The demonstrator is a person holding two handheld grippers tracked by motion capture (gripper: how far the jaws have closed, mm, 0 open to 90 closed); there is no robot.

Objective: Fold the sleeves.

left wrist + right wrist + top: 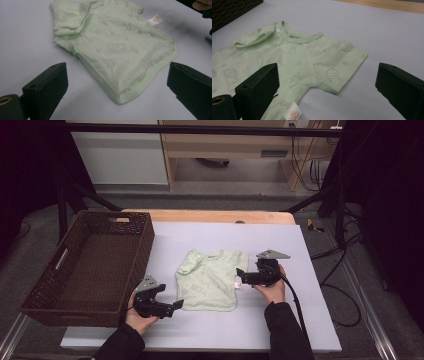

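Observation:
A small pale green baby shirt (211, 279) with a fish print lies flat on the lavender table mat (280, 320); its left sleeve is folded over. My left gripper (176, 306) sits open at the shirt's near left hem corner (122, 96), jaws wide on either side of it. My right gripper (240, 276) is open at the shirt's right side, jaws spread around the right sleeve (337, 72). A white care label (292, 114) sticks out from the side seam.
A dark brown wicker basket (60, 270) stands at the left of the mat, overhanging the table edge. A strip of bare wooden table (210, 216) runs along the far side. The right gripper's cable (295, 300) trails back along the forearm.

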